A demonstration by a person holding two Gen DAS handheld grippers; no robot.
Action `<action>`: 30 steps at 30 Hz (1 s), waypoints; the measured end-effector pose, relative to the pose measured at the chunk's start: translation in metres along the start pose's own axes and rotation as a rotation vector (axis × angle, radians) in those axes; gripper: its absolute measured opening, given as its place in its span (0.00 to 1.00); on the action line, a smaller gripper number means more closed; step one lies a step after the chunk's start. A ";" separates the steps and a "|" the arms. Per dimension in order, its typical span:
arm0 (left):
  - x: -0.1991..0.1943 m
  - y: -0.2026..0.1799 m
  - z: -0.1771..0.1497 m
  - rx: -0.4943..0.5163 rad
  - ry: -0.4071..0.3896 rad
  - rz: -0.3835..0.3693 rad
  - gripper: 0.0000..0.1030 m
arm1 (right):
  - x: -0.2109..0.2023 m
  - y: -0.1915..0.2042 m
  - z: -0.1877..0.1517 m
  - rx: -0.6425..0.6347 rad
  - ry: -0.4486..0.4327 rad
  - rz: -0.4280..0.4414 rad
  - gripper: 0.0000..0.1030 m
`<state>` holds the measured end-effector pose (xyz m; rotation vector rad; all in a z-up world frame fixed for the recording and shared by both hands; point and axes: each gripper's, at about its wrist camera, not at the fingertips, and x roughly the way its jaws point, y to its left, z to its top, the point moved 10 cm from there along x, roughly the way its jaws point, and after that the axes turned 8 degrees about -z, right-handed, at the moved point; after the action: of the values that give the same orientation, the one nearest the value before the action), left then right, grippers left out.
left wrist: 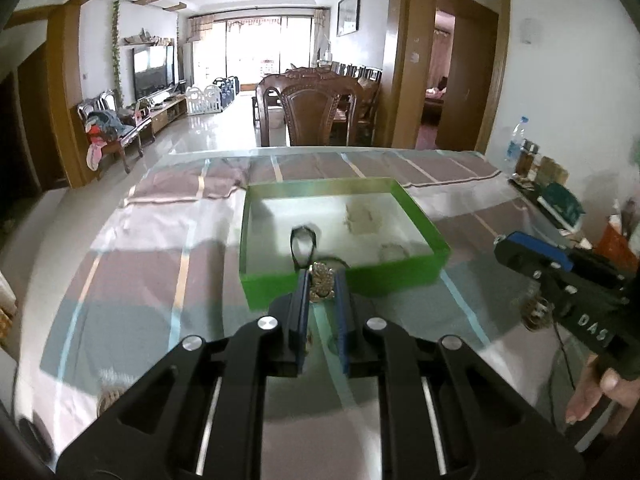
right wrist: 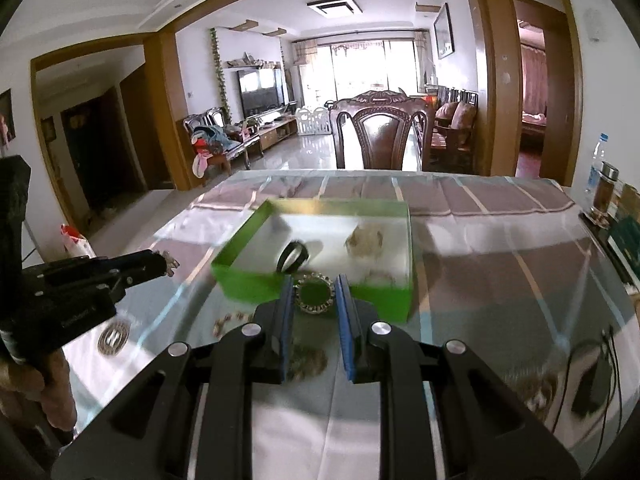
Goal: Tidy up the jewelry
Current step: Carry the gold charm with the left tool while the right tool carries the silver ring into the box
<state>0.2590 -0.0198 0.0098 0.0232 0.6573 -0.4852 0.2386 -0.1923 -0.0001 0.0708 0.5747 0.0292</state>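
Observation:
My left gripper (left wrist: 322, 280) is shut on a small gold ornate brooch (left wrist: 321, 285), held just in front of the green box (left wrist: 360, 280). In the box lie a black ring (left wrist: 303, 240) and pale jewelry pieces (left wrist: 362, 216). My right gripper (right wrist: 315, 284) is shut on a round green-stone brooch with a silver rim (right wrist: 315, 295), at the near wall of the green box (right wrist: 372, 300), close to the black ring (right wrist: 293, 257). Each gripper shows in the other's view: the right gripper (left wrist: 508, 248) at the right, the left gripper (right wrist: 162, 266) at the left.
Loose jewelry lies on the glass-topped striped table: a round silver piece (right wrist: 114, 337), a gold chain (right wrist: 228, 320) and pieces near a black cable (right wrist: 596, 372). Bottles (left wrist: 516, 146) and boxes stand at the right edge. A wooden chair (left wrist: 310, 114) faces the far side.

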 end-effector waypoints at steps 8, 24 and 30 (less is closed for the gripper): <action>0.103 0.034 0.033 -0.027 0.106 0.041 0.12 | 0.088 -0.008 0.015 0.020 0.094 -0.011 0.20; 0.181 0.071 0.021 -0.057 0.174 0.091 0.48 | 0.164 -0.042 0.005 0.057 0.146 -0.090 0.47; 0.124 0.069 0.036 -0.072 0.068 0.099 0.71 | 0.112 -0.040 0.014 0.079 0.087 -0.049 0.51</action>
<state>0.3950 -0.0176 -0.0439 0.0045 0.7361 -0.3666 0.3404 -0.2280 -0.0521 0.1328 0.6640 -0.0387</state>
